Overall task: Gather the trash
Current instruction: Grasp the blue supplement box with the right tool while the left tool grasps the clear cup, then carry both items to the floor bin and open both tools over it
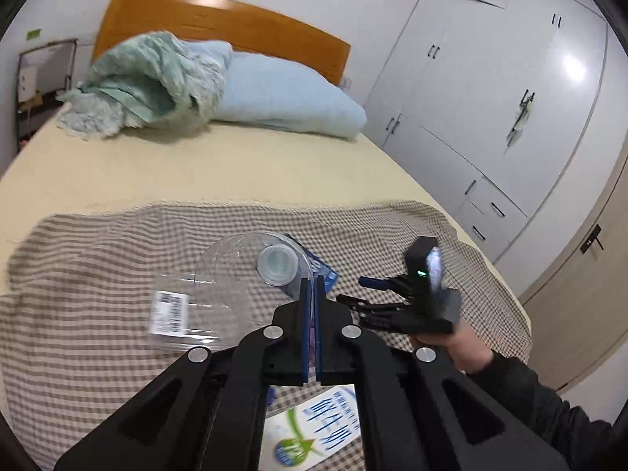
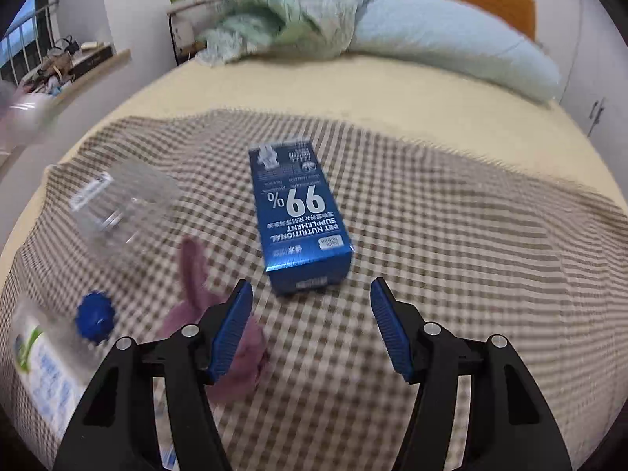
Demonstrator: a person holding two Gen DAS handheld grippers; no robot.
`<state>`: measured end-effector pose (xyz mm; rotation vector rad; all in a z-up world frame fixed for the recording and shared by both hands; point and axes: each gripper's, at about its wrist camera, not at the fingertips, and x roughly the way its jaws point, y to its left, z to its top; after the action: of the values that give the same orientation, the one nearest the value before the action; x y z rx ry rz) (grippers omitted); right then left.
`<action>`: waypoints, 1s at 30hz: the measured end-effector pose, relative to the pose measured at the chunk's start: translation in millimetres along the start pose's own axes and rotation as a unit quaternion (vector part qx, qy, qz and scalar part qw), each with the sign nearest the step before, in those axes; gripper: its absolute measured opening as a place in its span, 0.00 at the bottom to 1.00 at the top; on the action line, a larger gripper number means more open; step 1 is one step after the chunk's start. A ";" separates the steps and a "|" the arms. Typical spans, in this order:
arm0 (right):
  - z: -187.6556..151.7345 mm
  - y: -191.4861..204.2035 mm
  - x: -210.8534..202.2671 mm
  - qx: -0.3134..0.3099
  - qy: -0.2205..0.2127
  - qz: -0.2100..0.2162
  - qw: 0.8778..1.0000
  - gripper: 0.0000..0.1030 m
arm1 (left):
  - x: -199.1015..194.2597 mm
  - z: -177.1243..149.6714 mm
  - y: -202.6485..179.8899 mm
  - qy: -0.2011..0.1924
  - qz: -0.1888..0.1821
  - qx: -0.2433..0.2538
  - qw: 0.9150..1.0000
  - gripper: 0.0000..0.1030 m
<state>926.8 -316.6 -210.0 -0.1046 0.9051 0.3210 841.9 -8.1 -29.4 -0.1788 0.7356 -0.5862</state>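
Our left hand-held gripper (image 1: pixel 313 280) has its two blue pads pressed nearly together, with a sliver of something purplish visible in the narrow gap; we cannot tell for sure whether it is pinched there. Just ahead of its tips lies a clear plastic bottle (image 1: pixel 219 290) on its side, open mouth toward us, barcode sticker on its flank, resting on the checked blanket (image 1: pixel 98 243) spread over the bed (image 1: pixel 196 165). Our right hand-held gripper (image 2: pixel 312 294) stands wide open and holds nothing, its fingers on either side of the near end of a blue supplement box (image 2: pixel 300 216) that lies flat on the blanket, just beyond the tips. To the left in the right wrist view we see a purple cloth (image 2: pixel 219 337) partly behind the left finger, a blue bottle cap (image 2: pixel 95 316), and a white labelled packet (image 2: pixel 43 384) at the blanket's near edge; the same packet (image 1: pixel 314 428) shows under our left gripper. A pale blue pillow (image 1: pixel 282 98) and a crumpled green cover (image 1: pixel 145 78) sit at the wooden headboard (image 1: pixel 235 23).
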 end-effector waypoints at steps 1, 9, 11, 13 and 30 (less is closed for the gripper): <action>2.1 -1.2 9.0 -0.002 0.002 0.000 1.000 0.59 | -3.0 -0.7 2.8 0.000 0.004 -0.001 1.000 0.00; 13.7 3.6 46.5 0.026 -0.002 0.004 1.000 0.58 | -11.1 -9.1 21.9 0.014 0.018 -0.020 1.000 0.00; 15.5 6.2 27.3 0.021 -0.018 -0.013 1.000 0.57 | -20.1 -10.9 20.8 0.014 0.017 -0.024 0.999 0.00; 14.2 5.3 -3.4 0.010 -0.036 -0.045 0.998 0.57 | -34.2 -11.0 13.3 0.009 0.019 -0.020 1.000 0.00; -294.3 14.9 -377.5 0.063 -0.048 -0.118 0.990 0.57 | -141.2 -152.7 -199.4 0.064 -0.119 -0.002 0.991 0.00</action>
<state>483.2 -454.9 -93.9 -0.0783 0.8056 0.0470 567.4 -86.3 10.5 -0.2356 0.8463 -0.8285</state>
